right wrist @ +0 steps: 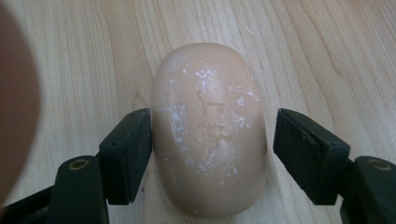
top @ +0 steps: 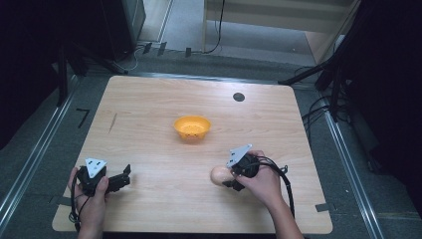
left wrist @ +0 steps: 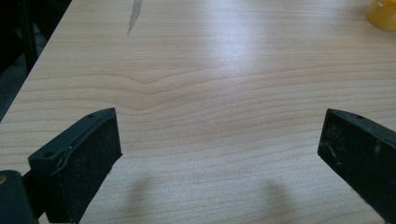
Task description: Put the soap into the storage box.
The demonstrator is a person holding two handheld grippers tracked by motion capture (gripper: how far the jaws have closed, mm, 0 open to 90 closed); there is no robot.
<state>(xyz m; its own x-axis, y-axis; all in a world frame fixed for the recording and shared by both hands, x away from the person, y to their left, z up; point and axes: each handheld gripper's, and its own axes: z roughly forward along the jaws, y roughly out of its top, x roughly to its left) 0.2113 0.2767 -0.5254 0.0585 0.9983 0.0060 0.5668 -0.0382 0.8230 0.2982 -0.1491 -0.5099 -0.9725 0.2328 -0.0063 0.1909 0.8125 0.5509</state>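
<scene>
Pale wood desk (top: 149, 109) seen from above, with a person's two hands reaching in from the near edge, each holding a black two-jaw gripper. An orange bowl (top: 192, 127) sits near the middle of the desk, well apart from both hands. A small dark round mark (top: 239, 96) lies toward the far right side of the desktop.

On the right, the right gripper (top: 230, 180) is low over the desk beside a beige, egg-shaped object (top: 218, 176) lying on the wood. In the right gripper view, the egg-shaped object (right wrist: 210, 130), speckled with white flecks, lies between the jaws; the left jaw touches its side, while a narrow gap shows at the right jaw, so the jaws are apart around it.

On the left, the left gripper (top: 124, 177) rests near the front left corner. In the left gripper view its jaws stand wide apart over bare wood, with the bowl's edge (left wrist: 384, 14) at the top right corner.
</scene>
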